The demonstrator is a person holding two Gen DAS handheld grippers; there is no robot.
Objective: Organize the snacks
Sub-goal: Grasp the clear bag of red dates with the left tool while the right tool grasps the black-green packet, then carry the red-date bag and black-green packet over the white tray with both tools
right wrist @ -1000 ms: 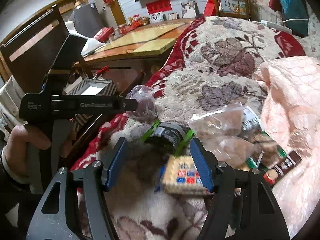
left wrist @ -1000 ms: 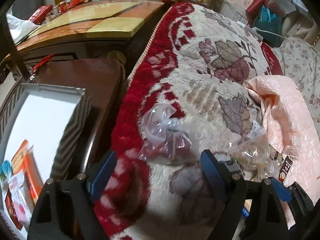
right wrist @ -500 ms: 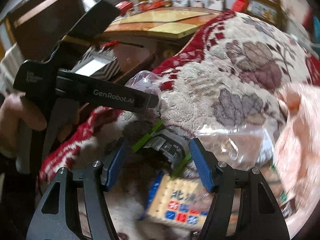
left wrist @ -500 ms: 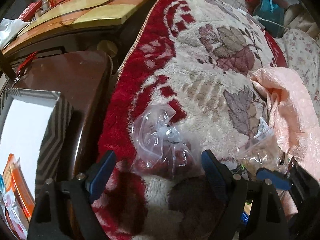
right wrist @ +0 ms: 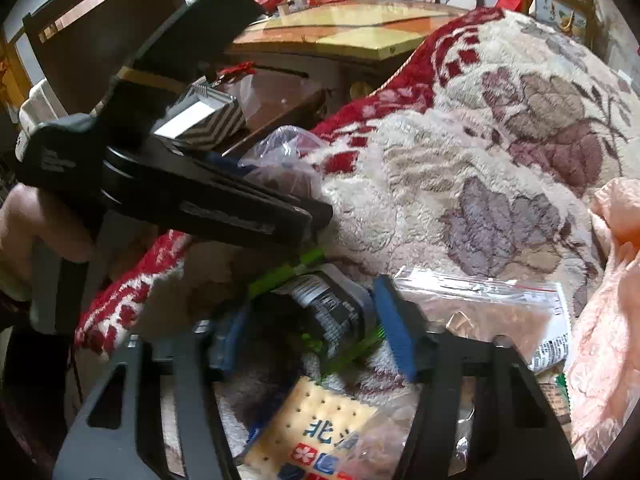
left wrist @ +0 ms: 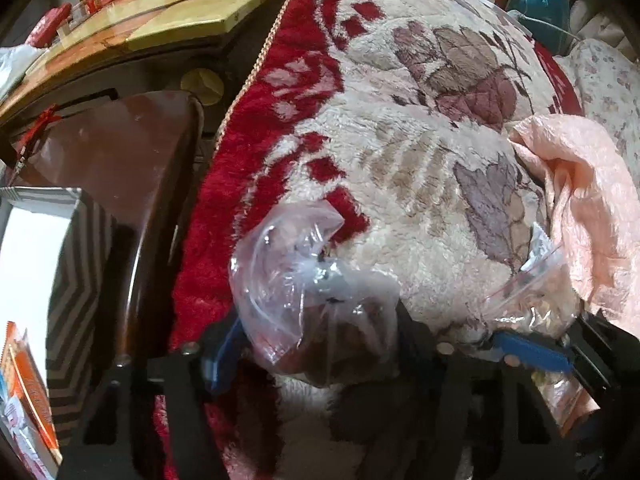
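A clear plastic bag of reddish-brown snacks [left wrist: 304, 296] lies on the red and cream blanket [left wrist: 400, 140]. My left gripper [left wrist: 318, 336] is closing on it, and both pads touch its sides. The same bag [right wrist: 280, 144] shows in the right wrist view behind the left gripper's body. A dark packet with green edges [right wrist: 328, 312] sits between the fingers of my right gripper [right wrist: 312, 332]. Its jaws are closing, with the blue pads [right wrist: 396, 332] at the packet's edges. One blue finger of the right gripper [left wrist: 528, 354] shows in the left wrist view.
A chevron-patterned box [left wrist: 76, 280] holding snack packs stands on a brown stool [left wrist: 120, 152] at the left. A zip bag of pale snacks [right wrist: 480, 308] and a cracker pack [right wrist: 320, 428] lie near the right gripper. Pink cloth [left wrist: 580, 200] lies at the right. A wooden table [left wrist: 160, 12] stands behind.
Both grippers have come down onto the blanket and their jaws have narrowed, the left around the clear bag, the right around the dark packet.
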